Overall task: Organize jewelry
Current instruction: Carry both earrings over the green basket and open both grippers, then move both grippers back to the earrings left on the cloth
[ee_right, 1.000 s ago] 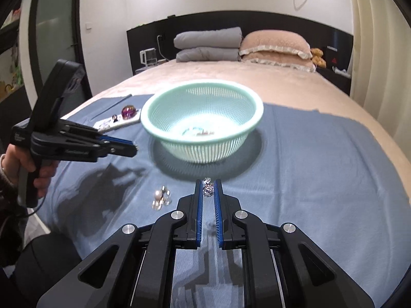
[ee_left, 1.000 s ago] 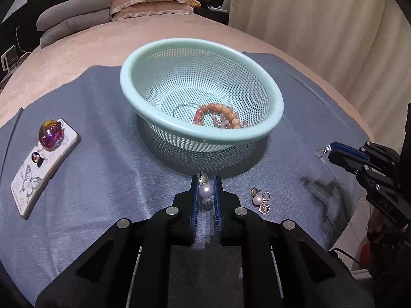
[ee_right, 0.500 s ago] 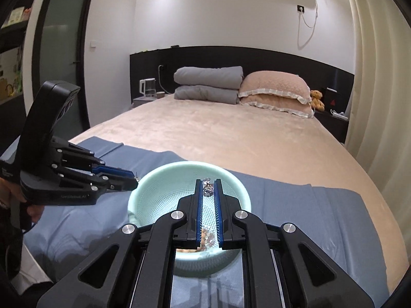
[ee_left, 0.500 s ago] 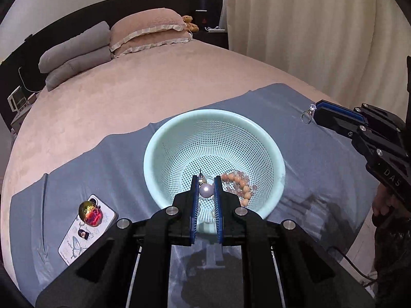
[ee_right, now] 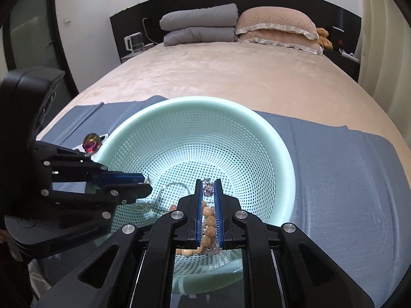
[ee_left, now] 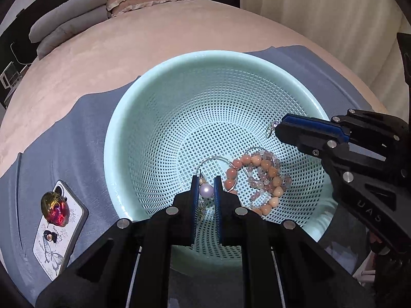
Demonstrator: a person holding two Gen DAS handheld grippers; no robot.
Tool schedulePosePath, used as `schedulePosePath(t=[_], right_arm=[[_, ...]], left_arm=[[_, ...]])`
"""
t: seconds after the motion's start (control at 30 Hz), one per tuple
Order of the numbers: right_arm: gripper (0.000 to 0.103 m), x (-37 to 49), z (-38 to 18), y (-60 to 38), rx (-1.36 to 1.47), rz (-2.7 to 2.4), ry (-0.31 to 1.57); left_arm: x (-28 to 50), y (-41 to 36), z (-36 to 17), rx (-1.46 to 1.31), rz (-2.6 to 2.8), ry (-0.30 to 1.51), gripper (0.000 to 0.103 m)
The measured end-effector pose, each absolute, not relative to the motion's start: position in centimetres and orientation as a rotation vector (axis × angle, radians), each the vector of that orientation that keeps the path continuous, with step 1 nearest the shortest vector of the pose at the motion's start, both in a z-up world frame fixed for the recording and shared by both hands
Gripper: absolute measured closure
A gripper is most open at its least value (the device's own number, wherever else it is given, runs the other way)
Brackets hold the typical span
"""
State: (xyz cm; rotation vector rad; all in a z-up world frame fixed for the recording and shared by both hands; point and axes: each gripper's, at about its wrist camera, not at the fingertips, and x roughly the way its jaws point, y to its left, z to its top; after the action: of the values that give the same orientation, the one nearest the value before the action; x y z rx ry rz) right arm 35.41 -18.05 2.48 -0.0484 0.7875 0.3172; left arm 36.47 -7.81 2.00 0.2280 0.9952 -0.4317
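A mint-green mesh basket (ee_left: 123,138) (ee_right: 287,159) stands on a blue cloth. Inside lie an orange bead bracelet (ee_left: 267,172), a pale bead bracelet (ee_left: 257,184) and a thin silver hoop (ee_left: 213,157). My left gripper (ee_left: 206,184) is shut on a pearl earring (ee_left: 206,190) and holds it inside the basket, over the near wall. My right gripper (ee_right: 208,187) is shut on a small sparkly earring (ee_right: 207,189), also inside the basket, above the beads (ee_right: 209,224). Each gripper shows in the other's view, the right one (ee_left: 276,128) and the left one (ee_right: 145,183).
A phone in a white butterfly case (ee_left: 59,228) with a red gem-like grip (ee_left: 55,211) lies on the cloth (ee_left: 77,133) left of the basket. Beyond is the beige bed (ee_right: 244,77) with pillows (ee_right: 277,28) and folded grey bedding (ee_right: 197,25). Curtains (ee_left: 321,12) hang at the right.
Both grippers have lifted from the cloth with their earrings and moved forward and down into the basket. The basket now fills both views.
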Motion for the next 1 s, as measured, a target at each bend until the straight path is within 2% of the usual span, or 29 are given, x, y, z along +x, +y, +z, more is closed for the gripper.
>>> schedulePosePath(t=[0.1,0.17,0.23,0.27,0.3,0.33,0.37,0.6,0.7,1.0], right_arm=[[0.094,35.5,2.1,-17.9,-0.056,0.321,0.801],[0.093,35.2,2.1,-17.9,-0.063,0.318,0.799],[0.093,34.9,2.3,-18.1,-0.06,0.325,0.789],[0.091,34.7,2.5,-18.3,-0.058,0.335,0.782],[0.086,34.4,2.6,-18.4,-0.059,0.342,0.775],[0.066,34.4,2.8,-18.3,-0.064,0.343,0.775],[0.051,34.0,3.0,-18.4,-0.069,0.343,0.764],[0.047,29.8,4.1,-19.4,-0.057,0.401,0.666],[0.047,27.0,3.8,-20.0,-0.012,0.461,0.634],[0.047,20.0,-0.2,-17.4,-0.184,0.562,0.652]], left_arm=[[36.6,-8.0,2.1,0.236,-0.437,0.994,0.091],[36.4,-8.1,2.2,0.262,-0.428,0.981,0.084],[36.1,-8.0,2.5,0.273,-0.427,0.957,0.064],[35.9,-7.9,2.7,0.273,-0.433,0.943,0.06],[35.7,-7.9,2.9,0.279,-0.435,0.929,0.055],[35.4,-7.9,3.1,0.292,-0.433,0.917,0.052],[35.1,-8.0,3.2,0.31,-0.435,0.91,0.052],[32.8,-6.8,4.4,0.296,-0.455,0.868,0.045],[31.4,-6.2,4.6,0.284,-0.474,0.842,0.035],[27.0,-7.0,1.9,0.325,-0.564,0.837,0.032]])
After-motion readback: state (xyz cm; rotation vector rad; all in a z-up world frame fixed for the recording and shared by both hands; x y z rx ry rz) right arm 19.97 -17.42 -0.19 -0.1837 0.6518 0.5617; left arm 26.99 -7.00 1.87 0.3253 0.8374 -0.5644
